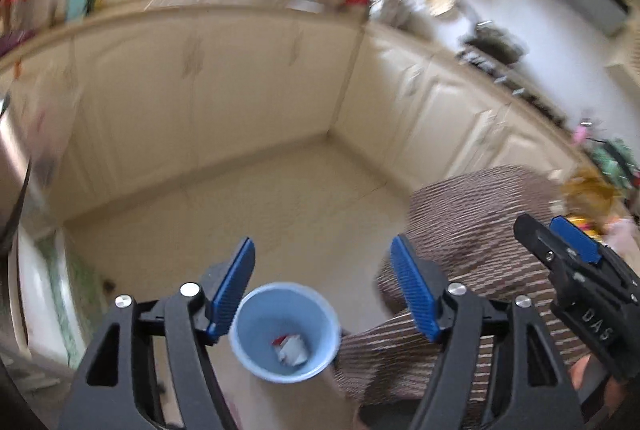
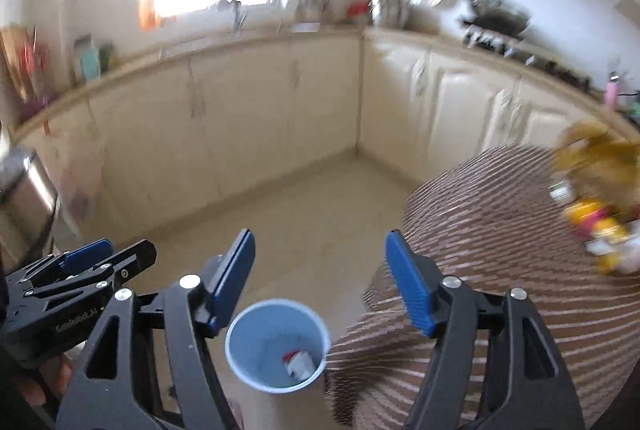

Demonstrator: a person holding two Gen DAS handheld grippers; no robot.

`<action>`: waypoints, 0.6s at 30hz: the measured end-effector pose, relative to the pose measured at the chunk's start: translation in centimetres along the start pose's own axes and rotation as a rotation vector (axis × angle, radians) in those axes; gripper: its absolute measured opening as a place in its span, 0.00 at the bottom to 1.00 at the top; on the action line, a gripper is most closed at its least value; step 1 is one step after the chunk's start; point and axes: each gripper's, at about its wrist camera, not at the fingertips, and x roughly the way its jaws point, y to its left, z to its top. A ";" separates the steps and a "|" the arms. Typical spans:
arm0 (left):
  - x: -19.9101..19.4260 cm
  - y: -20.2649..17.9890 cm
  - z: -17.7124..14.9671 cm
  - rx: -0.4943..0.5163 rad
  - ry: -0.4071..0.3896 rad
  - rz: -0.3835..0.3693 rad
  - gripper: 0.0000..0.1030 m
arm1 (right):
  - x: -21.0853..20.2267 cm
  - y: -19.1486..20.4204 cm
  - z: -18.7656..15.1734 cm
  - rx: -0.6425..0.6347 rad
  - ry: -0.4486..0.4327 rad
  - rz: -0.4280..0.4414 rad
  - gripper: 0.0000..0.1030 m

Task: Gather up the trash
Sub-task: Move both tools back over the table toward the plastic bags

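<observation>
At far left stands a steel bin [image 2: 28, 189] on the floor, well apart from both tools. The left tool [image 1: 322, 284] is spread wide, pinching nothing. Below its fingers a blue cup [image 1: 285, 333] shows, mouth up, with a red-and-white scrap [image 1: 291, 349] lying in the bottom. Whether the cup stands on something or is held cannot be told; it sits just off the edge of the striped bench [image 1: 472, 230]. The right tool [image 2: 320, 280], also spread and pinching nothing, hovers over the same cup from its own view, the scrap resting against the near wall. Further right, on the bench, a pile of yellow wrappers [image 2: 596, 226] waits, likely more trash.

Both views are smeared, so movement looks quick. To do this step well, I would slow down, keep the cup upright so the scrap stays in, and close one tool on the rim squarely rather than knocking it over.
</observation>
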 end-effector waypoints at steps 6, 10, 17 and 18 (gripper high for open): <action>-3.7 -11.4 1.0 0.167 -0.054 -0.174 0.73 | -7.4 -8.7 0.4 0.066 -0.077 -0.151 0.71; -3.9 -19.4 0.3 0.264 -0.026 -0.285 0.73 | -10.6 -15.2 -0.9 0.125 -0.093 -0.254 0.71; -2.3 -28.4 -1.0 0.352 0.018 -0.336 0.73 | -10.5 -23.7 -3.3 0.281 -0.053 -0.361 0.72; -1.6 -28.9 -0.9 0.355 0.025 -0.335 0.73 | -10.4 -24.2 -3.8 0.292 -0.048 -0.369 0.72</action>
